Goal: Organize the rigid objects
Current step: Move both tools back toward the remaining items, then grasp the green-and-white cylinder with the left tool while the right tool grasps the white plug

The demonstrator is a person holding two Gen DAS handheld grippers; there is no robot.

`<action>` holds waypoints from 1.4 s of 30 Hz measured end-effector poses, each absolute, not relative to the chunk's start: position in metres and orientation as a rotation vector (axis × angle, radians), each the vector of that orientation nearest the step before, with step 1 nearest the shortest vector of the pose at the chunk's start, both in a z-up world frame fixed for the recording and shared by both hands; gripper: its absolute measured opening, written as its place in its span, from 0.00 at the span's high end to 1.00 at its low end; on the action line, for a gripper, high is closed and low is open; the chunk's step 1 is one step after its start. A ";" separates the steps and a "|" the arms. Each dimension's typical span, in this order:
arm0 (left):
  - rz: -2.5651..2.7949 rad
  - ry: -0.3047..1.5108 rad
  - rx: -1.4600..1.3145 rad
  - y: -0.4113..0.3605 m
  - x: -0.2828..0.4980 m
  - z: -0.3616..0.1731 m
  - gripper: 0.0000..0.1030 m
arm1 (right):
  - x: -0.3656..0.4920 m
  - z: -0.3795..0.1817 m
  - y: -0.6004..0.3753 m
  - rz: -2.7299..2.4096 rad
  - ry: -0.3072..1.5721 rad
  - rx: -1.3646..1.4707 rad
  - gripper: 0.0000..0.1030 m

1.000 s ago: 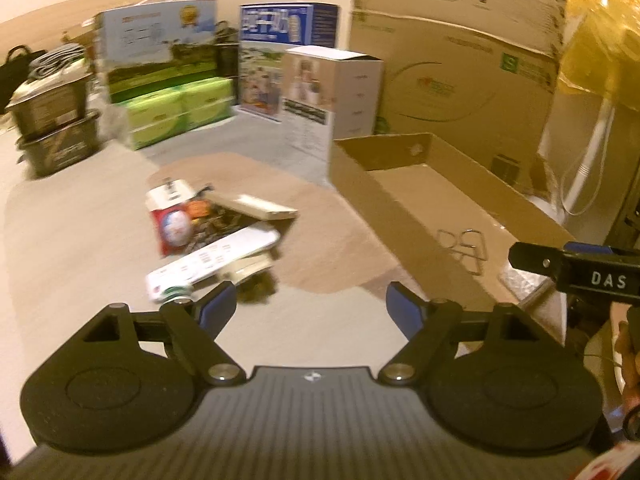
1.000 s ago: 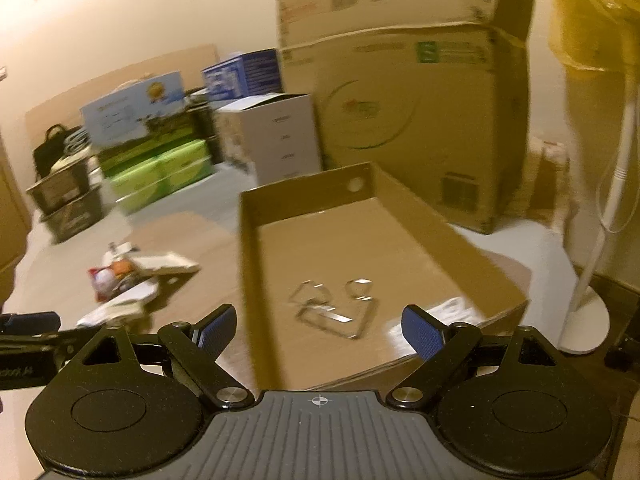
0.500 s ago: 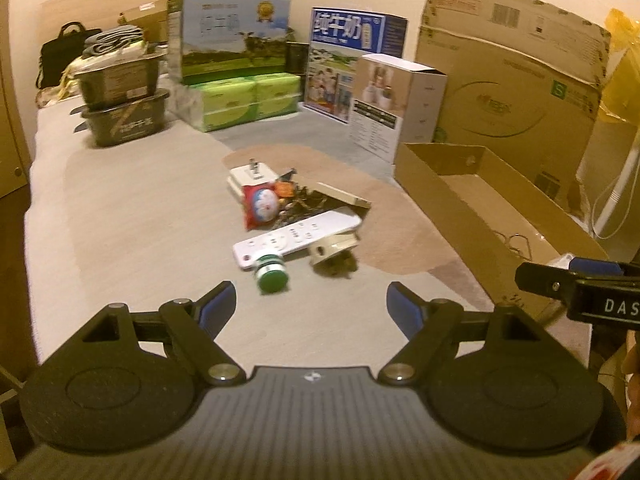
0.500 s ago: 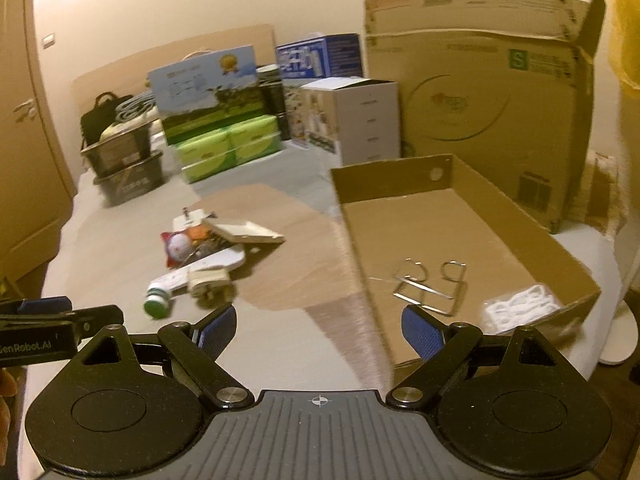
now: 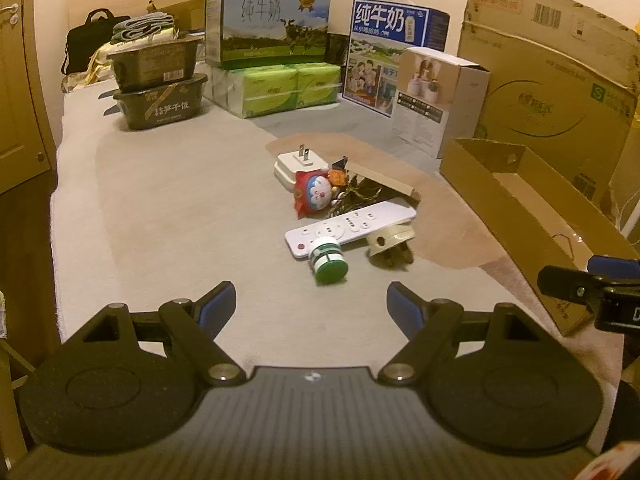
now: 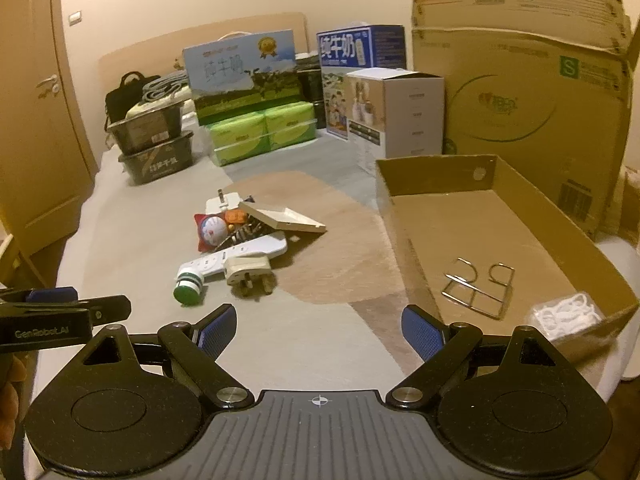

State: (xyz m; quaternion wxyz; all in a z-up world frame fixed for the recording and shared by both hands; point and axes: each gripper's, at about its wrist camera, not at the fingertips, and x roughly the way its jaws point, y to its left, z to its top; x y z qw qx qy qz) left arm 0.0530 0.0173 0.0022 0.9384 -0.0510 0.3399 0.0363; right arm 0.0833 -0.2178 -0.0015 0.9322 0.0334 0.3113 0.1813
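Left wrist view: left gripper [image 5: 310, 304] has its jaws spread wide with nothing in them. The pile sits on the bed just ahead; the green-capped bottle [image 5: 328, 261] is closest, on its side, cap toward the camera. White remote [image 5: 352, 227] runs lower-left to upper-right.

Right wrist view: right gripper [image 6: 318, 330], jaws wide too, nothing held. The pile's ahead-left, the cardboard tray [image 6: 436, 178] ahead-right with a wire rack [image 6: 478, 286] inside.
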 end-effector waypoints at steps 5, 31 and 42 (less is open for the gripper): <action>0.073 0.709 -0.098 0.022 0.065 -0.008 0.22 | 0.094 -0.009 -0.208 0.396 0.647 0.054 0.13; -0.006 0.783 -0.086 0.019 0.156 -0.064 0.62 | 0.172 -0.062 -0.176 0.459 0.715 0.000 0.14; 0.010 0.793 -0.097 0.039 0.143 -0.062 0.74 | 0.186 -0.071 -0.157 0.547 0.709 0.010 0.14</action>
